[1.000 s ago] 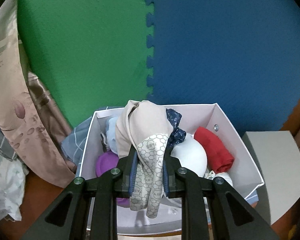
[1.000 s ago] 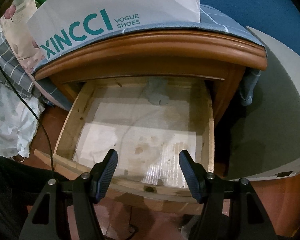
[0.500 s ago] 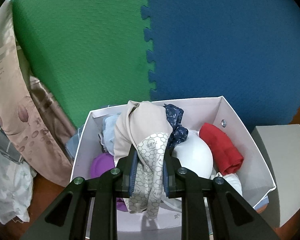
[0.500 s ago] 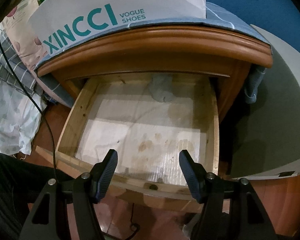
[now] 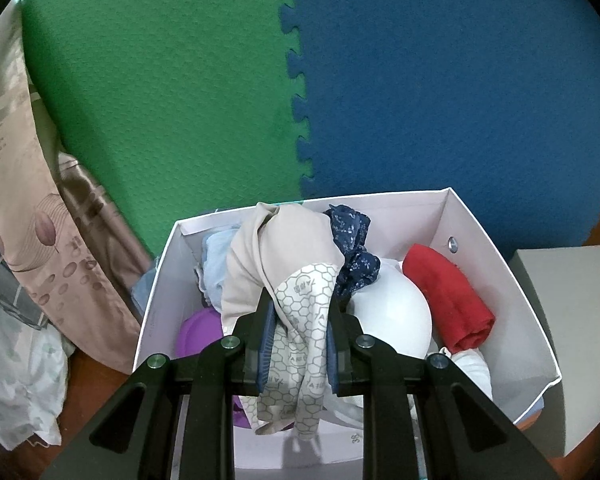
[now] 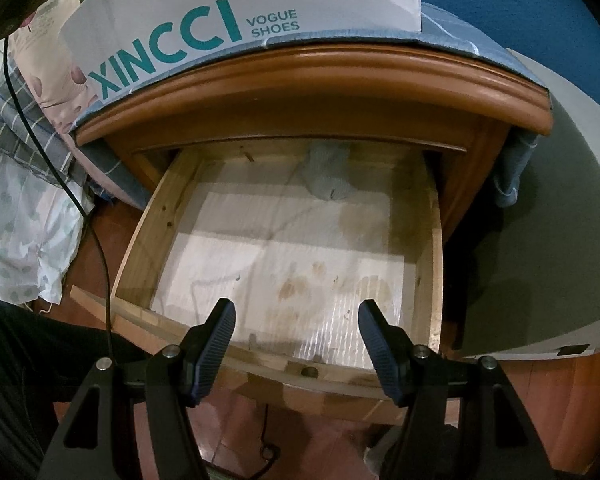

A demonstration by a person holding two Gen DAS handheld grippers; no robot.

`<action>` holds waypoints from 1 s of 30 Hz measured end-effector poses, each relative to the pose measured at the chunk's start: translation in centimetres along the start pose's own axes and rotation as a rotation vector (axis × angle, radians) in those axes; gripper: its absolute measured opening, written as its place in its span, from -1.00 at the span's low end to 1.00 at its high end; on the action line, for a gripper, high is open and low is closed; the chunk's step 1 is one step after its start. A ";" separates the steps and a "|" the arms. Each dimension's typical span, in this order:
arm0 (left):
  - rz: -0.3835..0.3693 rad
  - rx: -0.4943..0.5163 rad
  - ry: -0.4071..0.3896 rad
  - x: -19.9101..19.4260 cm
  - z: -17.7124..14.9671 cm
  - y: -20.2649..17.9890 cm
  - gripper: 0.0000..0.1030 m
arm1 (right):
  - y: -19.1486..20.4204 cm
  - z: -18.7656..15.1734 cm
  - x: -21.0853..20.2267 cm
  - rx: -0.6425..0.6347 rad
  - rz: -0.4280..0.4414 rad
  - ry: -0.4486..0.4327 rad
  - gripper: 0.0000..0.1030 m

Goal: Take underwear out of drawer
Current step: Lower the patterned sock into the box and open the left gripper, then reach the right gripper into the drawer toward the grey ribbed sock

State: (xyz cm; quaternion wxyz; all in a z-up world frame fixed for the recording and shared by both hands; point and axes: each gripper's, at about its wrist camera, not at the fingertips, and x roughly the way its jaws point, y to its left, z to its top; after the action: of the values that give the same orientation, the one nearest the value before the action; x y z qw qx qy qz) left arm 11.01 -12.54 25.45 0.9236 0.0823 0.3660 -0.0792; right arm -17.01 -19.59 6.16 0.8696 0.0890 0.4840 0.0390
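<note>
1. The left gripper is clamping a beige pair of underwear with a white honeycomb-printed panel, the fabric pinched between both pads and hanging in folds above and below them.
2. Just ahead of and below that gripper, the open white cardboard box is sitting against a green and blue foam puzzle mat.
3. Inside the box, a rolled red cloth is lying ahead to the right, a smooth white rounded cup just right of the jaws, a dark blue patterned fabric behind the held garment, and a purple piece to the left.
4. The right gripper is hovering with its jaws standing well apart, nothing between them.
5. Directly beyond its fingertips, the pulled-out wooden drawer is lying open, lined with stained white paper.
6. At the drawer's far end, a small grey-blue crumpled garment is resting, well ahead of the right gripper.
7. Above the drawer, a white printed shoe box is sitting on the wooden nightstand top.
</note>
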 end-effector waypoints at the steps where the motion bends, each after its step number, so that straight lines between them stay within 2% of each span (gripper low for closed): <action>1: 0.008 0.000 -0.002 0.0 0.0 0.1 -0.51 | 0.0 0.0 0.0 0.000 0.000 0.000 0.27; 2: 0.010 -0.004 -0.003 0.0 0.0 0.1 -0.49 | 0.0 0.0 0.0 -0.003 0.000 -0.001 0.27; 6: 0.021 -0.024 -0.014 0.0 -0.4 0.7 -0.06 | 0.2 -0.1 -0.1 -0.020 -0.009 -0.005 0.27; 9: 0.019 -0.037 -0.028 -0.1 -0.8 1.2 0.48 | 0.2 -0.3 0.1 -0.027 -0.020 0.002 0.27; 13: -0.117 -0.082 -0.112 -3.6 -2.6 3.9 0.57 | 1.0 -0.1 -0.5 -0.106 -0.078 -0.026 0.27; 14: -0.148 -0.104 -0.157 -5.3 -3.6 5.1 0.62 | 1.6 -0.1 -0.8 -0.164 -0.110 -0.040 0.27; 16: -0.185 -0.152 -0.265 -8.9 -6.4 8.3 0.98 | 3.7 0.1 -1.0 -0.331 -0.154 -0.053 0.27; 18: -0.153 -0.194 -0.370 -11.9 -10.2 12.1 0.99 | 6.3 0.2 -0.8 -0.523 -0.182 -0.049 0.27; 21: -0.090 -0.206 -0.366 -12.7 -14.7 16.1 0.99 | 10.6 0.5 0.7 -0.884 -0.272 -0.086 0.27; 23: -0.056 -0.220 -0.356 -12.5 -17.1 18.0 0.99 | 11.9 1.5 2.5 -1.012 -0.300 -0.084 0.27; 24: -0.045 -0.223 -0.351 -12.2 -17.8 18.5 0.99 | 12.1 2.7 3.5 -0.985 -0.304 -0.058 0.27; 25: -0.039 -0.215 -0.336 -11.7 -18.9 19.1 0.99 | 11.8 4.4 4.6 -0.875 -0.267 0.006 0.27; 26: -0.037 -0.196 -0.328 -11.4 -19.7 19.2 0.99 | 11.0 5.7 5.4 -0.732 -0.194 0.071 0.27; 27: -0.033 -0.166 -0.325 -10.9 -20.3 19.1 0.99 | 10.4 6.2 5.5 -0.649 -0.140 0.088 0.27; 28: -0.035 -0.122 -0.331 -10.7 -21.1 18.8 0.99 | 9.6 6.5 5.5 -0.543 -0.081 0.080 0.27; 30: -0.044 -0.034 -0.360 -10.3 -22.3 17.9 0.99 | 8.1 6.1 5.0 -0.391 -0.067 -0.016 0.27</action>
State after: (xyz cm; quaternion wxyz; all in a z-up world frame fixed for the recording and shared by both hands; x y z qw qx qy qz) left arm -7.43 10.48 18.21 0.9735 0.0431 0.1977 -0.1066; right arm -9.05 -11.56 6.68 0.8751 -0.0975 0.4629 0.1023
